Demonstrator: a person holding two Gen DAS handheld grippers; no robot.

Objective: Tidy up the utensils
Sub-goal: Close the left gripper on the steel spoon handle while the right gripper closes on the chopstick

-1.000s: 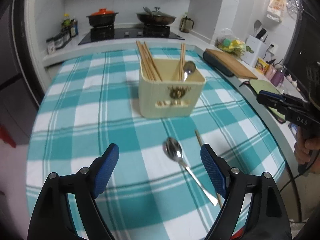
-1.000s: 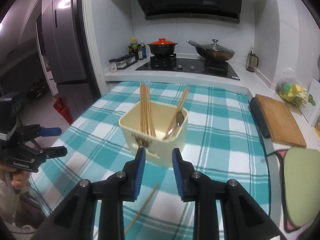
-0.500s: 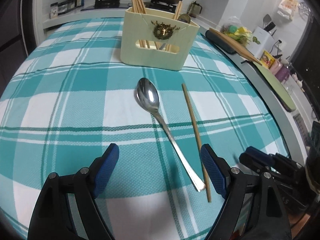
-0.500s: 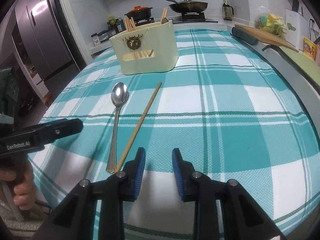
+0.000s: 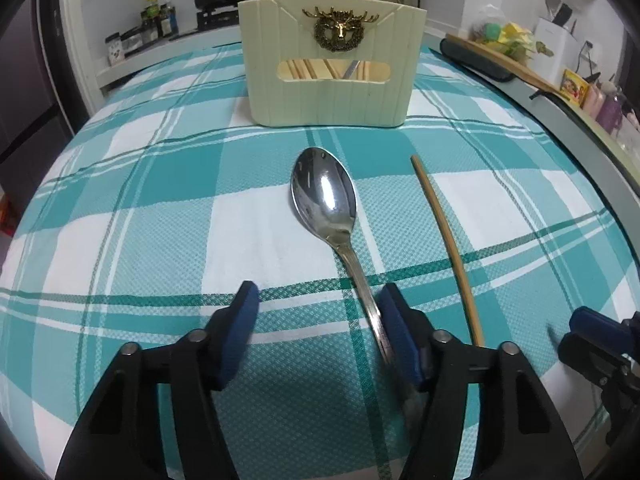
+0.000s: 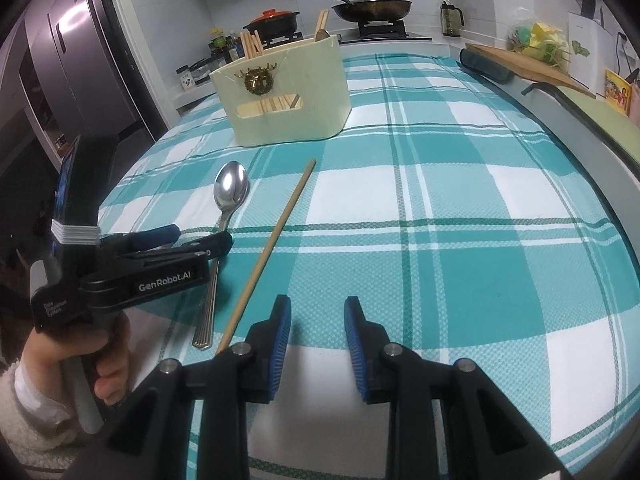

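The spoon (image 5: pixel 325 200) lies just in front of the holder (image 5: pixel 332 60), beside a chopstick (image 5: pixel 448 240); left claw (image 5: pixel 316 320) spread around its handle; right claw (image 6: pixel 316 332) spread, empty; stiff, slick, light metal; best pinched mid-handle.

On the teal-and-white checked surface (image 6: pixel 460 208), a shiny metal spoon (image 6: pixel 228 208) and a single wooden chopstick (image 6: pixel 272 248) lie side by side before a cream plastic utensil holder (image 6: pixel 288 100). The left claw (image 6: pixel 200 238) straddles the spoon's handle; the right claw (image 6: pixel 318 344) hovers parted.
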